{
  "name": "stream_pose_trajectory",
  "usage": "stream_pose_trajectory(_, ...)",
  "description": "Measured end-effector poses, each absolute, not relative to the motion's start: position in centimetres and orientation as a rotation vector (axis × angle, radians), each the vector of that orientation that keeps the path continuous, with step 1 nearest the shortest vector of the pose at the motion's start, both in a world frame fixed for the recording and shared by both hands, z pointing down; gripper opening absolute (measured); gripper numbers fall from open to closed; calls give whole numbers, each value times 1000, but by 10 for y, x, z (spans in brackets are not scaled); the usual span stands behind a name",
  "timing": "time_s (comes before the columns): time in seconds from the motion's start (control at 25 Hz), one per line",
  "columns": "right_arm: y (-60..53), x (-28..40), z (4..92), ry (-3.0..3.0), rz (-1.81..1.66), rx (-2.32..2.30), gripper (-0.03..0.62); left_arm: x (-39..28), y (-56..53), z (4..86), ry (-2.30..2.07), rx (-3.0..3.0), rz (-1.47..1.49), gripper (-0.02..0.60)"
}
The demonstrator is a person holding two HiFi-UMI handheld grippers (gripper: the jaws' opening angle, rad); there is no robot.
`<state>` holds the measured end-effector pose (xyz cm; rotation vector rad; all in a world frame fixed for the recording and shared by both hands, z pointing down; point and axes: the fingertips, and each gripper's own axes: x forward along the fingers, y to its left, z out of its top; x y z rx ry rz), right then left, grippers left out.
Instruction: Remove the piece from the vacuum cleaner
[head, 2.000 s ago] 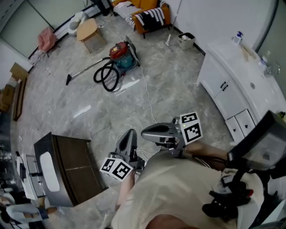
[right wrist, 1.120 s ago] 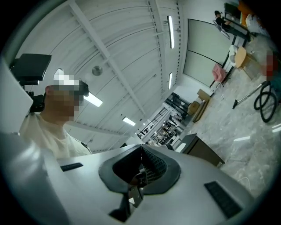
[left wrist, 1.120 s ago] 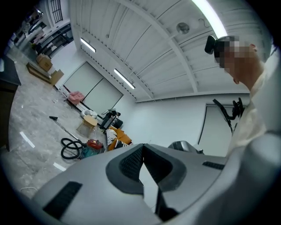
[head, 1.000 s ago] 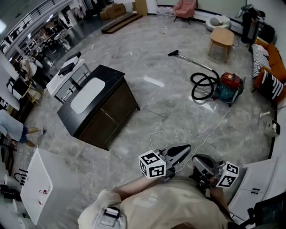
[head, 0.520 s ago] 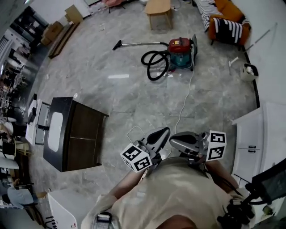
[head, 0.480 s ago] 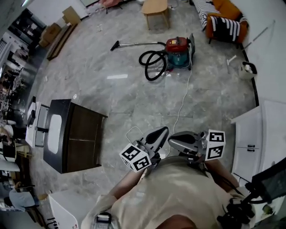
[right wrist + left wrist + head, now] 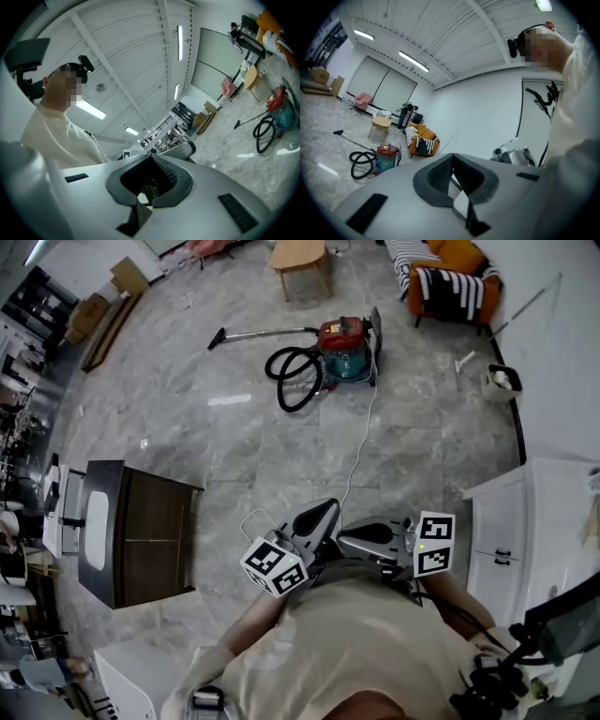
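Vacuum cleaner (image 7: pixel 343 346) – a red-topped canister with a teal drum – stands on the grey stone floor (image 7: pixel 197 442) well away from the person, toward the floor's far edge, near an orange armchair (image 7: pixel 442 270) and a small wooden table (image 7: pixel 298 255). Its black hose (image 7: pixel 289 382) lies coiled just beside it, and the wand (image 7: pixel 267 332) stretches left along the floor to its nozzle.

The left gripper (image 7: pixel 323 512) and right gripper (image 7: pixel 347 538) are both held close against the person's chest, each with its jaws pressed together and nothing between them. Neither is anywhere near the machine.

The step in hand looks like the approach. Which piece is meant I can't tell from here; the wand or hose seem likely. To do it well, I'd walk up on the hose side, open one gripper for the piece, and steady the canister with the other so it doesn't roll.

There is plenty of open floor between person and machine. The white power cord (image 7: pixel 360 432) trails from the canister back toward the person's feet – a tripping risk. A dark cabinet (image 7: pixel 141 535) stands off to the left and white cupboards (image 7: pixel 511 521) to the right, both clear of the straight path.
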<state>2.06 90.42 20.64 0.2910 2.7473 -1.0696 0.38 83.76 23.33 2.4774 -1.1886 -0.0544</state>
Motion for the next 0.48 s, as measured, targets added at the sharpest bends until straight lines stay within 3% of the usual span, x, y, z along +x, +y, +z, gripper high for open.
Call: stream_pose_trajectory(0.48,878,44,206,2858,-897,134,3,48,819,227,-1078,2673,148,3)
